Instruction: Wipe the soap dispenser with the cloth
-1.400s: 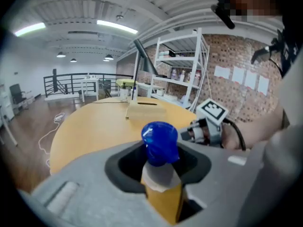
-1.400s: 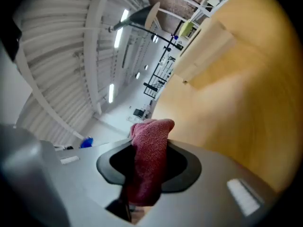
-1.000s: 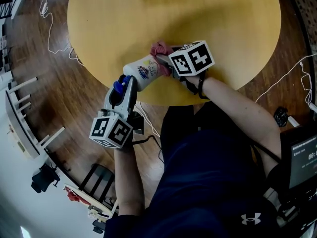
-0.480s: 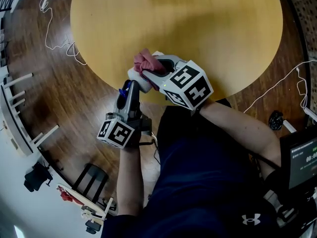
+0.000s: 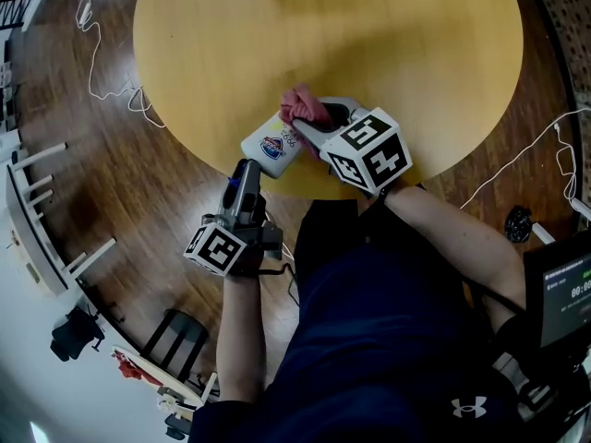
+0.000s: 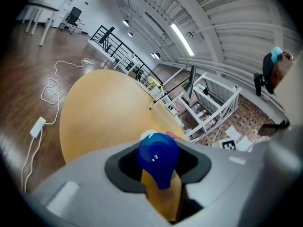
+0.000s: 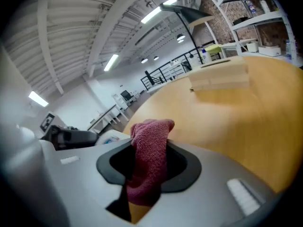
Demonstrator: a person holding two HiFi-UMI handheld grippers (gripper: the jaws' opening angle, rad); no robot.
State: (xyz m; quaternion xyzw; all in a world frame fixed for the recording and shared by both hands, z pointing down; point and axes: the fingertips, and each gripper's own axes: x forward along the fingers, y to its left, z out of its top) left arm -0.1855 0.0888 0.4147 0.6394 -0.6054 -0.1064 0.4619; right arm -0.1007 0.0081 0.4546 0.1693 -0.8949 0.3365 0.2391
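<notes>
Dark navy short-sleeve T-shirt [image 5: 388,340] w/ small white logo [image 5: 468,407], grey plastic L gripper [image 5: 247,168] & R gripper [image 5: 309,129], each w/ black-white marker cube [image 5: 220,249], black recess round jaws

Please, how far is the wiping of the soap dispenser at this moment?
Done: left claw shut on the soap dispenser by its blue pump, right claw shut on the cloth. In hand: cloth against the dispenser's side. Left: likely more wiping; no cleaned area shows.
</notes>
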